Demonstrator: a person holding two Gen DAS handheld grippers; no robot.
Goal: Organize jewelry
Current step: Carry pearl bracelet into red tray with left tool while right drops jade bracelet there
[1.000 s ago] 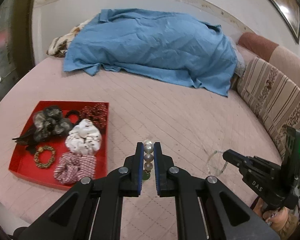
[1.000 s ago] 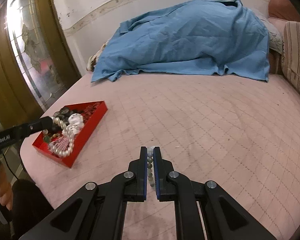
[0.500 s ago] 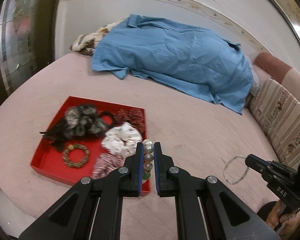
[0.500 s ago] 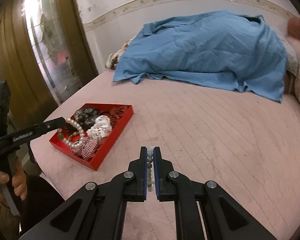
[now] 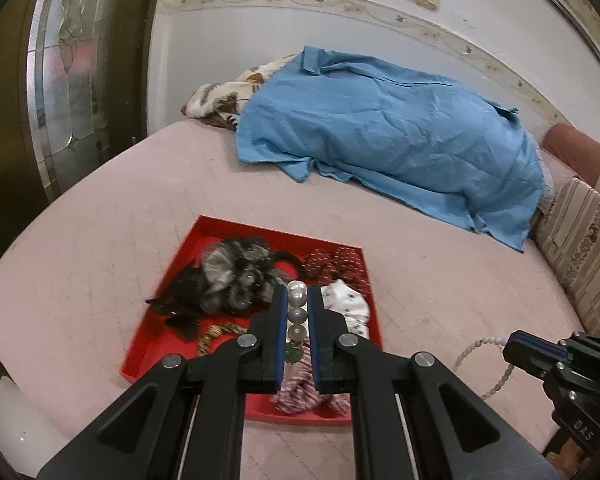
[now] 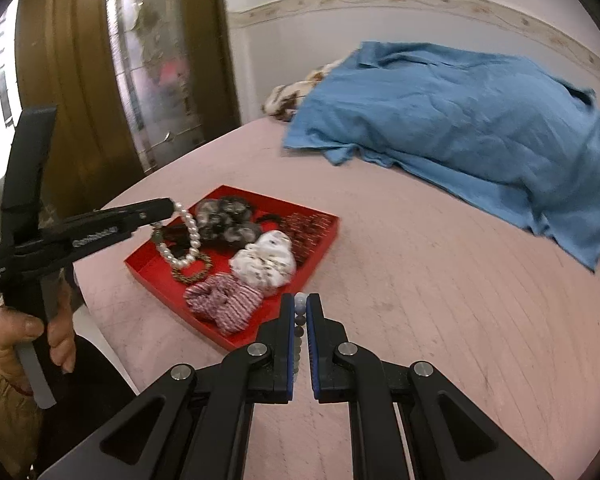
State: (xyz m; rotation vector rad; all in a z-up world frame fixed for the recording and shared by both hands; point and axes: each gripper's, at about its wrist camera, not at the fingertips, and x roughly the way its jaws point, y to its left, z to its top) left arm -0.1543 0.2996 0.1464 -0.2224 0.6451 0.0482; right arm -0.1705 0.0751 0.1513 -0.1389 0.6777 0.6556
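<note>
Pink quilted bed (image 5: 440,280) is filling both views, and the red tray (image 6: 150,270) near its left edge is now sliding in under the tongs, closer than a second ago. The left gripper (image 5: 298,314) is clamping the big pearl bracelet (image 6: 182,240), dangling it over the tray's near-left corner. The right gripper (image 6: 300,318) is pinching the small bead bracelet (image 5: 482,364) just off the tray's right side. Both drops look imminent.
</note>
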